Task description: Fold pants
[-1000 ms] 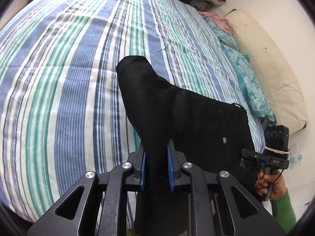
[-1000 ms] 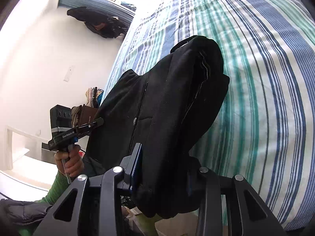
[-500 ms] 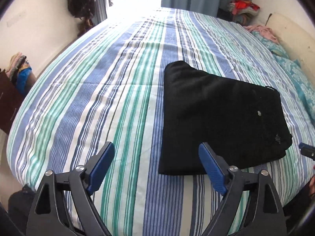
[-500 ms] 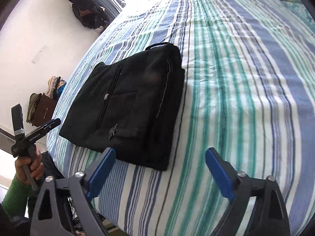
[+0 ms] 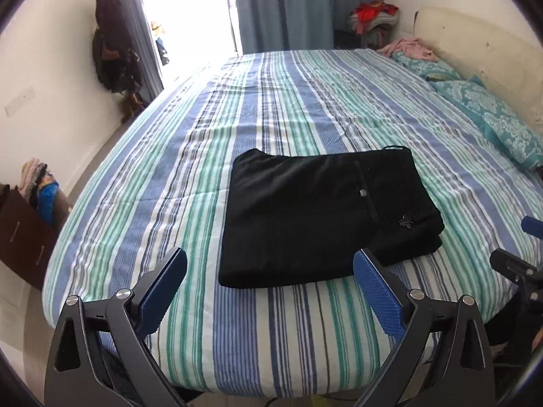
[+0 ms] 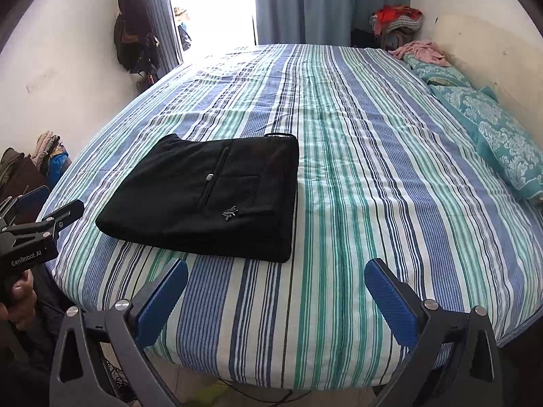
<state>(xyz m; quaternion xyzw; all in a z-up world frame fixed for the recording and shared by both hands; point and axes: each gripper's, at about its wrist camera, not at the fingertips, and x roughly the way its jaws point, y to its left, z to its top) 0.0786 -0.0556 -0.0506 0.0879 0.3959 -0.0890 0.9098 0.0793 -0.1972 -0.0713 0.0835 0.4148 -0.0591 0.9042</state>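
The black pants [image 5: 322, 210] lie folded into a flat rectangle on the striped bed [image 5: 271, 101], near its front edge. My left gripper [image 5: 269, 256] hovers above the front-left side of the bundle. Its jaws are opening wide, and nothing is between the blue pads [image 5: 163, 291]. In the right wrist view the pants [image 6: 210, 196] sit left of centre on the bed [image 6: 356, 135]. My right gripper [image 6: 276, 265] stands open over the bed's front edge, beside the bundle's right corner, holding nothing. The left gripper [image 6: 51, 203] shows at the left edge of that view.
Teal patterned pillows [image 5: 492, 125] and a cream headboard [image 5: 475, 44] line the right side. Clothes are piled in the far corner [image 5: 373, 17] by blue curtains [image 5: 305, 6]. Dark bags hang on the left wall [image 5: 112, 44]. A brown dresser [image 5: 20, 234] stands at the left.
Both grippers let go of the black pants, opened wide, and drew back and upward. The pants dropped flat onto the bed as a folded rectangle.
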